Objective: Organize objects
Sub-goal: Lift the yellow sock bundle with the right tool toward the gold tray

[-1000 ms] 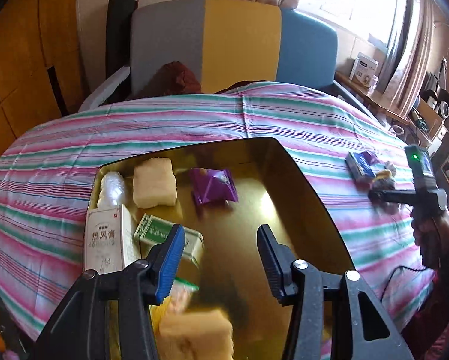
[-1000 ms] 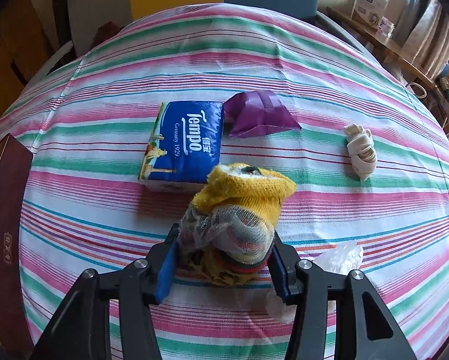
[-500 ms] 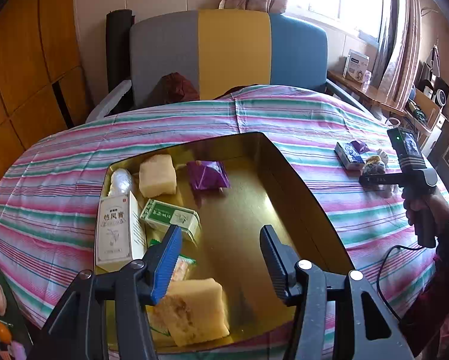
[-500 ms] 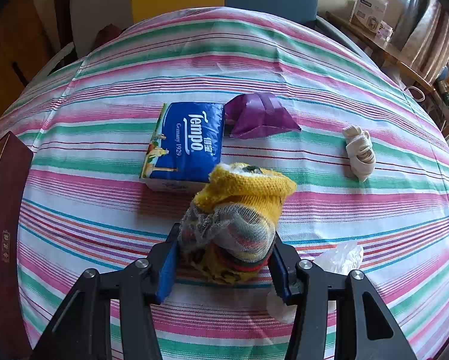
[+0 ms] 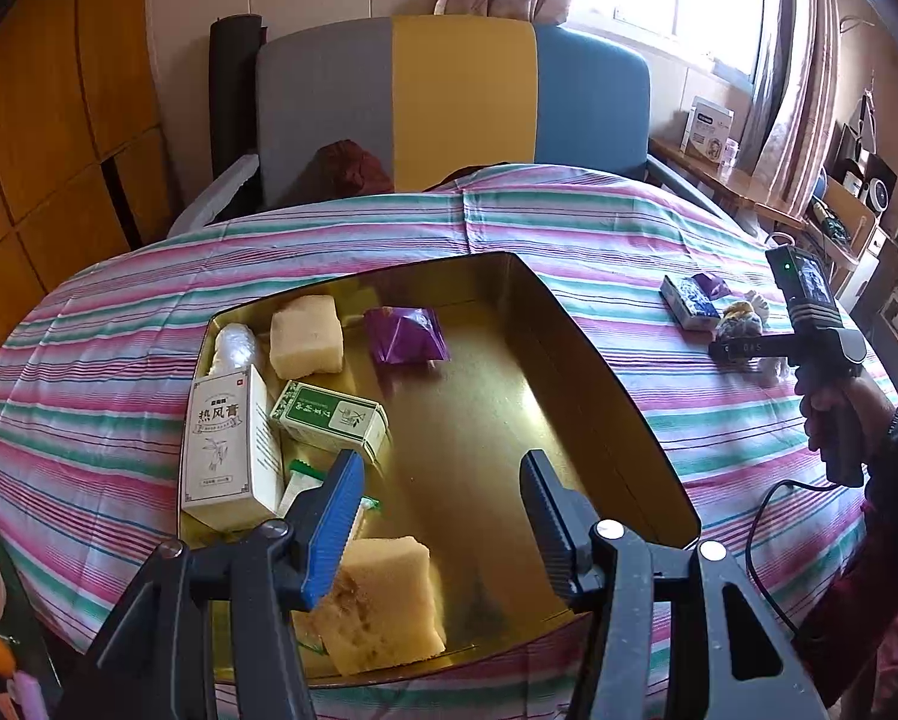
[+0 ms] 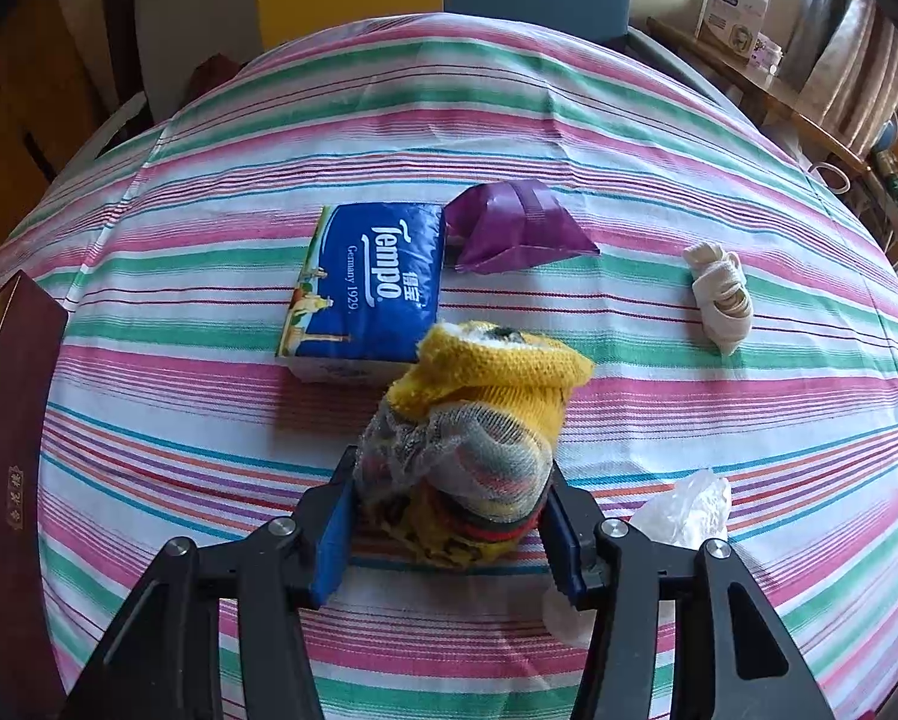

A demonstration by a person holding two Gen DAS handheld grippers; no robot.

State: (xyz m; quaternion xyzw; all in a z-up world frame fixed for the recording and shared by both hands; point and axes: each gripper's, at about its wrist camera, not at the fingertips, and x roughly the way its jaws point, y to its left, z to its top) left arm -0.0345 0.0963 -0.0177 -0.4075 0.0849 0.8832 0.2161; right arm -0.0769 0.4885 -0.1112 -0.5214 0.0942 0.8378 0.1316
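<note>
Socks (image 6: 467, 444), a rolled bundle with a yellow cuff, sit on the striped tabletop (image 6: 509, 120) right between the fingers of my right hand-held gripper (image 6: 446, 531). Pads touch both sides of the bundle, but the jaws are opening at this moment, so I read it as a loosening hold, not a firm one.

Just behind the socks: blue tissue pack (image 6: 368, 282), purple packet (image 6: 512, 225) beside it. A white cloth roll (image 6: 719, 294) lies well to the right, crumpled clear plastic (image 6: 686, 507) near the right finger.

Left hand-held gripper (image 5: 443, 516) hovers over the gold tray (image 5: 605, 372), jaws apart, nothing between them. Tray holds two sponges (image 5: 305, 336), a second purple packet (image 5: 407, 336), a white carton (image 5: 224, 438) and a green box (image 5: 329, 417).

To do this step well, I'd guess: re-close squarely on the bundle's middle before lifting, since soft fabric squashes and slips; go straight up to clear the tissue pack, then cross to the tray's bare right half.

Versus a second ago: the left view has pulled back and shows the whole tray, and its jaws are slightly wider. Right view barely changed; the socks are in the same spot.
</note>
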